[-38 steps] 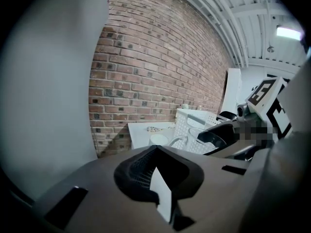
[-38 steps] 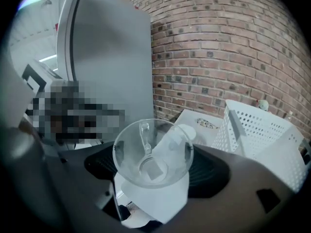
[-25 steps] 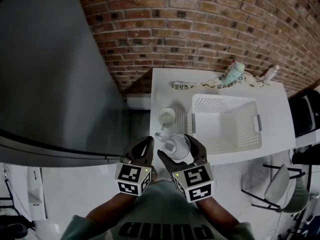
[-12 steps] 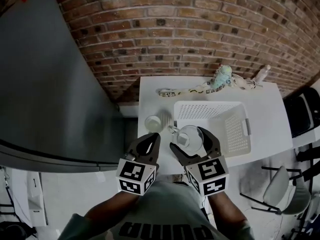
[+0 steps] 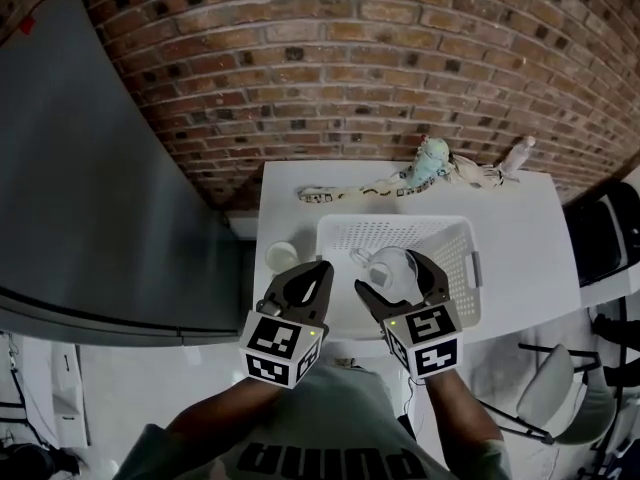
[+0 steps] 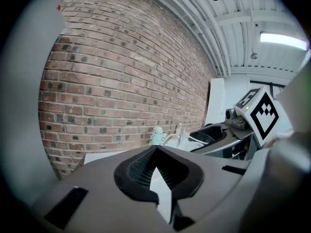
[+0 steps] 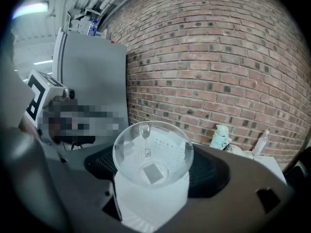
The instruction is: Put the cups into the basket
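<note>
My right gripper [image 5: 393,268] is shut on a clear glass cup [image 5: 390,265] and holds it above the front left part of the white slotted basket [image 5: 455,243]. In the right gripper view the glass cup [image 7: 152,154] sits between the jaws with its mouth toward the camera, and the basket [image 7: 160,142] shows through it. A small white cup [image 5: 281,257] stands on the white table [image 5: 530,228], left of the basket. My left gripper [image 5: 316,270] hovers at the table's front edge, between the white cup and the basket. Its jaws [image 6: 156,149] meet at the tips with nothing in them.
A teal toy [image 5: 431,158], a printed strap [image 5: 345,189] and a small bottle [image 5: 516,154] lie along the table's back edge by the brick wall [image 5: 400,58]. A tall grey cabinet [image 5: 90,168] stands to the left. Dark chairs [image 5: 605,238] are on the right.
My right gripper has carried the glass cup from the table's front edge to above the basket. The left gripper has stayed near the front edge, still without anything in it.
</note>
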The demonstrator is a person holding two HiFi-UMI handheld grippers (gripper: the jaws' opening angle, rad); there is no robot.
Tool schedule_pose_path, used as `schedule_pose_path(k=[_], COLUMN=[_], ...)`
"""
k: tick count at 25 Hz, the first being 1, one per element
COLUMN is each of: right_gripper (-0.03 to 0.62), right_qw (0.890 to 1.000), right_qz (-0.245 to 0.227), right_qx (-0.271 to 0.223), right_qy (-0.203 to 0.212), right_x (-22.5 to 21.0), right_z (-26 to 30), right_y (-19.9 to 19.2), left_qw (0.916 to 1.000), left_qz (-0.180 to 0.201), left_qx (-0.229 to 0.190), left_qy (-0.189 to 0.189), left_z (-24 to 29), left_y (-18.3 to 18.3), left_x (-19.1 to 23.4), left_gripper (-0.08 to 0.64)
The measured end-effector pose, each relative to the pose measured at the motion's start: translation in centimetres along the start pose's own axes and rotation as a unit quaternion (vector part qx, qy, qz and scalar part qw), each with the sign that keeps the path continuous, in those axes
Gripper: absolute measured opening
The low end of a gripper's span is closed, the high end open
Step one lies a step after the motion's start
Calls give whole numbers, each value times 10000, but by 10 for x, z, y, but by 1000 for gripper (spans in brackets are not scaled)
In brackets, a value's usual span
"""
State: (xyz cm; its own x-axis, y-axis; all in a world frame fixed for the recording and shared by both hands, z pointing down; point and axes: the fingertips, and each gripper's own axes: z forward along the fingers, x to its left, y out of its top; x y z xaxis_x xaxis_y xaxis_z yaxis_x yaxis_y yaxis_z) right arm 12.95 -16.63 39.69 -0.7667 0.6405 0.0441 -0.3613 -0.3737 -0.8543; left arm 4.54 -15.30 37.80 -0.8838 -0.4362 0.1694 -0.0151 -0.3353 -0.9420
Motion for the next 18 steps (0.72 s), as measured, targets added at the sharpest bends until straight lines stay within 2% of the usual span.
schedule_pose_path(k=[8,18], right_gripper=[399,399], right_qw=[9998,9991], right_qz=[-26,13], right_qx=[190,408], right_qy=[-39,104], right_x=[-56,-91], right_z=[10,30], right_y=[-31,-66], left_qw=[9999,9999], left_qz=[-13,-56], left_qx=[57,140], left_qy=[-81,-58], left_z=[41,92], left_y=[6,5], left_x=[-30,-46], left_gripper=[3,3])
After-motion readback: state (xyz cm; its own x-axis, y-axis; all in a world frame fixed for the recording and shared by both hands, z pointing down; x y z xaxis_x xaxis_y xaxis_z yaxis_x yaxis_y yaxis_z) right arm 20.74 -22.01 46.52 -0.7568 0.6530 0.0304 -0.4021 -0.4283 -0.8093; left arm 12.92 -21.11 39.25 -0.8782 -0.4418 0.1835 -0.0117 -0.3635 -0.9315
